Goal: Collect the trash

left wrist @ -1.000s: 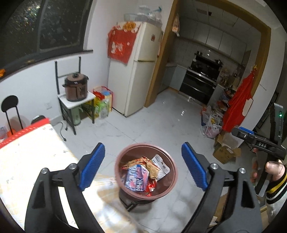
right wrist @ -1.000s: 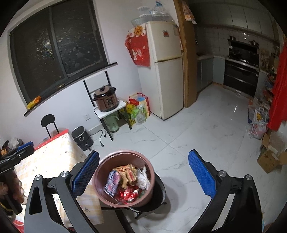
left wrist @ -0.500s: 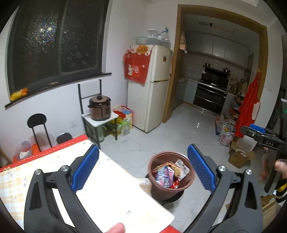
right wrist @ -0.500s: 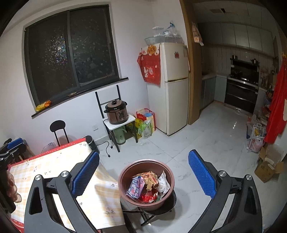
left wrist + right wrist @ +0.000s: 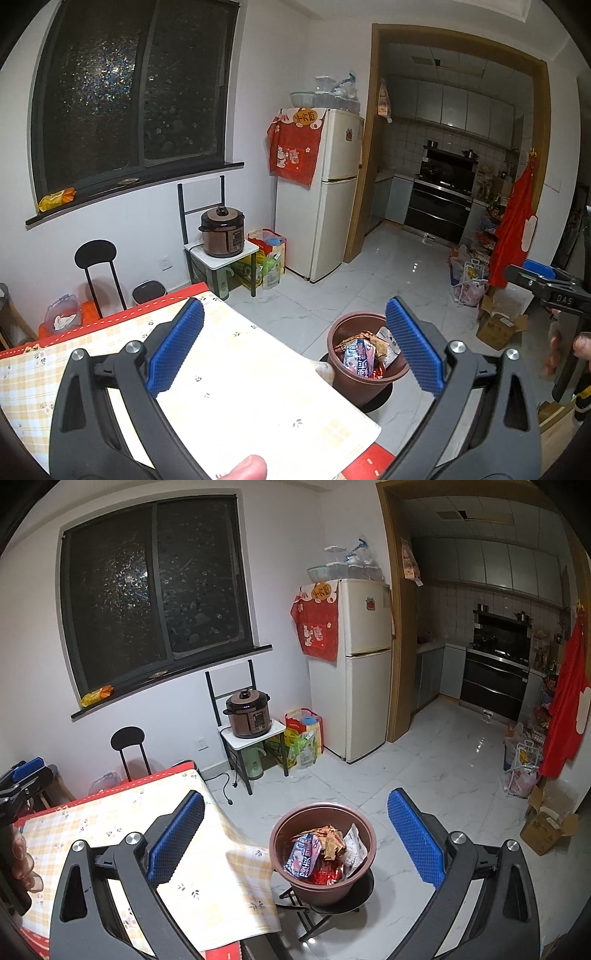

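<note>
As no trash lies between pads: left gripper (image 5: pixel 293 349) wide open, empty; right gripper (image 5: pixel 295 832) likewise. Trash bin (image 5: pixel 322 853) ahead, below right gripper, on stool beside table (image 5: pixel 110 823) edge, wrappers (image 5: pixel 325 849) inside; collection likely near done.

Wrappers (image 5: pixel 325 853) in bin (image 5: pixel 282 834) (beside table (image 5: pixel 110 819))

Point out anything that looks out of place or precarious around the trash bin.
The brown trash bin stands on a small black stool rather than on the floor, which looks tippy. Wrappers sit inside it; none spilled. A yellow snack packet lies on the window sill, possibly uncollected trash.
</note>
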The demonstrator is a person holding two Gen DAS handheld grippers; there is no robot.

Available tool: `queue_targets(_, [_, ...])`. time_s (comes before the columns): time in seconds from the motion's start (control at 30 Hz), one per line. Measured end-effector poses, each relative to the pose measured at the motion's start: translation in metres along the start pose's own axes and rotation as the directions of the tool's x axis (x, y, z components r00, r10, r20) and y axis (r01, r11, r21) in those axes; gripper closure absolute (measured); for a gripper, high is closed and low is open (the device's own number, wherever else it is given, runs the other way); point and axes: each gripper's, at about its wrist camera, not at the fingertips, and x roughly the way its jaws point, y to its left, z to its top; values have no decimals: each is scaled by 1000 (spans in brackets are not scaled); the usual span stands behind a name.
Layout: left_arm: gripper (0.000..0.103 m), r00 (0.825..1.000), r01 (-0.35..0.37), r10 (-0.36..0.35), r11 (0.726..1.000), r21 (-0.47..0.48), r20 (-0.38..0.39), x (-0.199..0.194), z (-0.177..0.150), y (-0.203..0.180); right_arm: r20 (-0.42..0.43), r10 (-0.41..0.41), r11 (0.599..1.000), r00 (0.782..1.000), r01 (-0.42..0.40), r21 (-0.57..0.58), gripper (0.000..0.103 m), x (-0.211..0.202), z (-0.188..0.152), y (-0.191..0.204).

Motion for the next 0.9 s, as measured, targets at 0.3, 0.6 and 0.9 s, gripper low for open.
queue_targets(0.3, [6, 1000, -5, 5, 1000, 5, 8, -7, 1, 9, 7, -34, 999, 999, 34, 5, 5, -7, -4, 16])
queue_targets(0.6, [6, 1000, -8, 8, 1000, 7, 16, -12, 0, 11, 7, -46, 999, 999, 46, 8, 5, -9, -5, 18])
queue_targets(0.9, [6, 1000, -9, 9, 1000, 14, 18, -10, 0, 8, 2, -61, 998, 998, 61, 11, 5, -6, -4, 13])
